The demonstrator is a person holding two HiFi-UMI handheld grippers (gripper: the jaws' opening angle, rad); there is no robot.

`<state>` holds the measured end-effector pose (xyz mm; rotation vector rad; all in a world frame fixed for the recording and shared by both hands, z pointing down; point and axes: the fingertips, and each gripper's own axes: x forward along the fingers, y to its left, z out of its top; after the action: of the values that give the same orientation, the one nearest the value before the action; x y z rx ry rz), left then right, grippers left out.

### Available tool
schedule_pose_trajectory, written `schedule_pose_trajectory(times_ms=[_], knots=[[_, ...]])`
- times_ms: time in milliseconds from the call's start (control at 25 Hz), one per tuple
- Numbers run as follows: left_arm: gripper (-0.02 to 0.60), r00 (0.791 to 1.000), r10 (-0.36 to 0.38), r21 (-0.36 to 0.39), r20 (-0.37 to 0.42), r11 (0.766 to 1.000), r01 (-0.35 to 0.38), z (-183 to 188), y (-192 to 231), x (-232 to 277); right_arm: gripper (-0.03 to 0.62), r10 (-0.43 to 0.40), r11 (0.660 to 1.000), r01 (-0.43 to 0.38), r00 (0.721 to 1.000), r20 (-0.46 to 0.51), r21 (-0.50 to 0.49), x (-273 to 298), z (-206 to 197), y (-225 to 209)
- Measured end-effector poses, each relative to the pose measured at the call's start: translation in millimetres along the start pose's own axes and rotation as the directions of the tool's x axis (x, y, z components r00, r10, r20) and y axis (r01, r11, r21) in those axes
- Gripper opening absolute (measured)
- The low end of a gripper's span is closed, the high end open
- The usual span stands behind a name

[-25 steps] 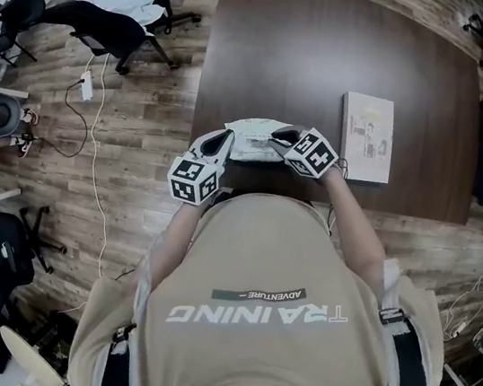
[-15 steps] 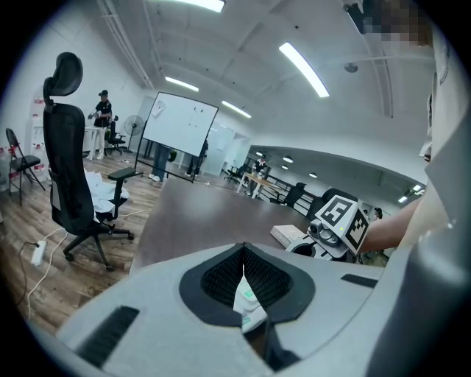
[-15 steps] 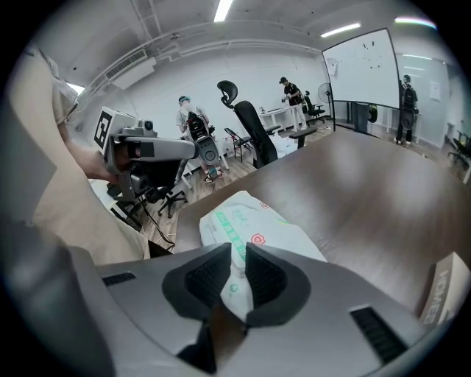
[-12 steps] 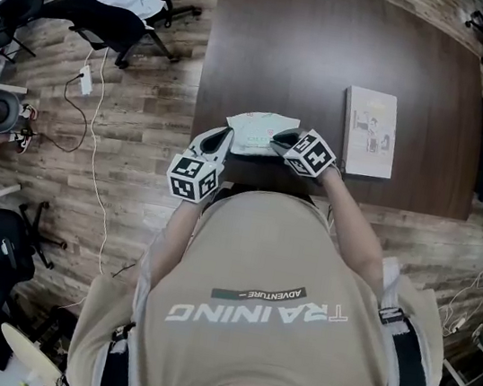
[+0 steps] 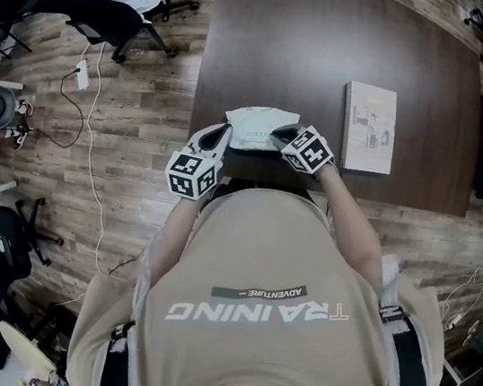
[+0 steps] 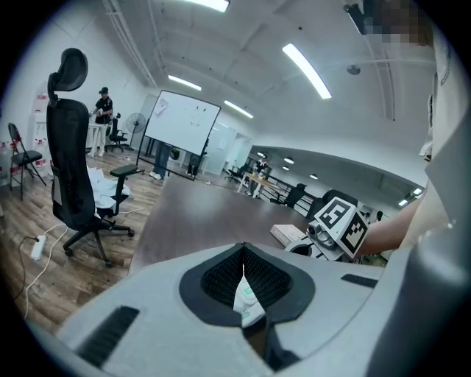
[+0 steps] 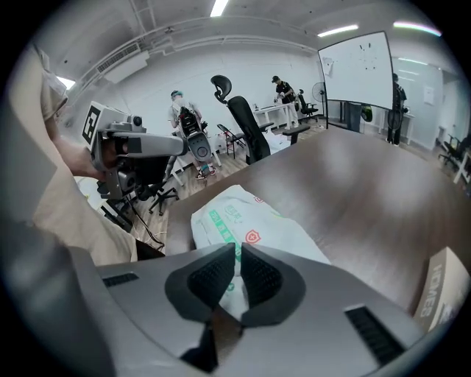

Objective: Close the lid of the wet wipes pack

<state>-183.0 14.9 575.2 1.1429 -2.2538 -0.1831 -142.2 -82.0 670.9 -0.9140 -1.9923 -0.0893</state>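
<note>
On table: left hand-held gripper pinches wet wipes pack; right hand-held gripper almost closed atop it.

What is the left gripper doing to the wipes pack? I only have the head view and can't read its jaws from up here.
Observer: In the left gripper view, the left gripper has its jaws shut on a thin edge of the wet wipes pack.
Operator: And the right one?
Observer: In the right gripper view, the right gripper has its jaws nearly together with only a narrow slit between them. The pack's printed top lies right below. I cannot tell whether they pinch anything.
Operator: Is the lid down?
Observer: That view shows green print and a red shield on the pack's top, with no raised flap on the part that shows. The part under the jaws is hidden.
</note>
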Motion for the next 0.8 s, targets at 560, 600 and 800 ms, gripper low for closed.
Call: schedule_pose_trajectory(times_ms=[560,600,800], knots=[[0.011,0.999,0.009,-0.034,0.043,0.999,-0.007,2.1,1.2,-2.9,0.017,0.015,1.000,-0.013,0.995,0.096,-0.026,-19.3,32.2,8.7],[0.011,0.999,0.010,-0.032,0.043,0.999,-0.009,3.5,2.4,-4.0,0.017,0.022,0.999,-0.019,0.996,0.090,-0.032,-16.8,34.7,11.1],[0.011,0.999,0.015,0.049,0.030,0.999,-0.016,4.3,4.2,-9.2,0.017,0.012,0.999,-0.010,0.999,0.048,-0.051,2.5,36.6,15.3]])
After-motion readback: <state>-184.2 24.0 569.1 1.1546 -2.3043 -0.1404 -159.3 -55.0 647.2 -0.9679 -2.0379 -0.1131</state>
